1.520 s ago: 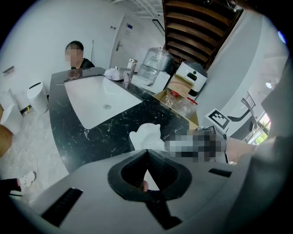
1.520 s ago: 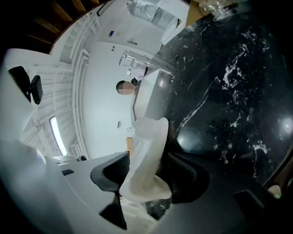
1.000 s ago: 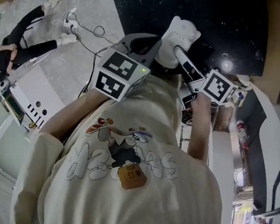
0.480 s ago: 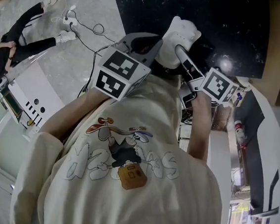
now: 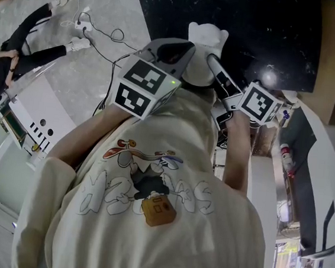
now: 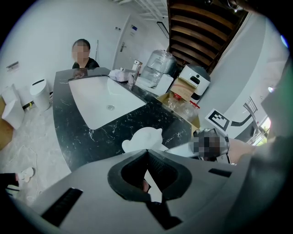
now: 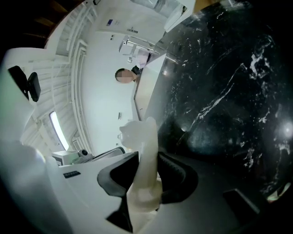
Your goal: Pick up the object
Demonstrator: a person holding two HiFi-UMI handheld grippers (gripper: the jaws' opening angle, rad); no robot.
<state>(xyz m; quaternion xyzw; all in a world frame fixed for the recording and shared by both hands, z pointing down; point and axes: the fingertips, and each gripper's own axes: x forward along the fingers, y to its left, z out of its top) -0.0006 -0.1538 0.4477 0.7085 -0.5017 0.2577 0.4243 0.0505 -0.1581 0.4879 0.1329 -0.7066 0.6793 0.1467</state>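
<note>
My left tool (image 6: 146, 151) is pressed together, with nothing in it. On my right tool (image 7: 147, 156) the jaws have just been closing, and they now pinch the white object (image 7: 143, 137) by its two flat sides, over the black surface (image 7: 219, 91). I count two tools, one white object and one surface.

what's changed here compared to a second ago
The right tongs have just been closing and now pinch the white object, which has shifted left and turned in the head view. Whether it is off the black counter is unclear. The left tongs, shut and empty, stayed where they were.
</note>
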